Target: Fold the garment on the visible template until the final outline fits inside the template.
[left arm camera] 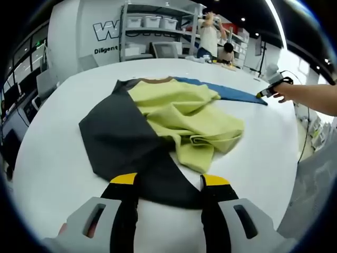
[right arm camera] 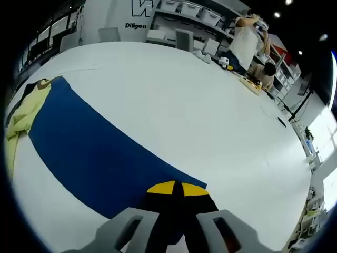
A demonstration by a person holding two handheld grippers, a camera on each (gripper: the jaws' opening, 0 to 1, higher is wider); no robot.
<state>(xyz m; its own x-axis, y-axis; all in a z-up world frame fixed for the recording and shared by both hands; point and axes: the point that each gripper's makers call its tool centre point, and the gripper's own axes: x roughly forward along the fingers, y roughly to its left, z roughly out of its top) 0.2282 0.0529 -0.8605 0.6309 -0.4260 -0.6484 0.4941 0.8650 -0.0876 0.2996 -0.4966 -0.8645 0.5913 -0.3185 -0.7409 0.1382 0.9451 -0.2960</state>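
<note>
A garment lies crumpled on the white table (left arm camera: pixel 58 158), with a black part (left arm camera: pixel 118 139) on the left and a yellow-green part (left arm camera: pixel 184 118) bunched on top. A long blue cloth strip (left arm camera: pixel 231 92) runs from its collar to the right. My left gripper (left arm camera: pixel 169 180) is open, its yellow-tipped jaws standing either side of the black hem nearest me. My right gripper (right arm camera: pixel 176 188) is shut on the end corner of the blue strip (right arm camera: pixel 89 153). It also shows as the right gripper (left arm camera: pixel 271 90), held on a person's arm. The yellow-green part (right arm camera: pixel 21 118) lies far left.
Two people (right arm camera: pixel 247 45) are at the table's far edge, with small items (right arm camera: pixel 224 62) on the table near them. Shelves with white bins (left arm camera: pixel 152 23) and chairs stand behind the table. The table's right edge (left arm camera: pixel 295 174) is close.
</note>
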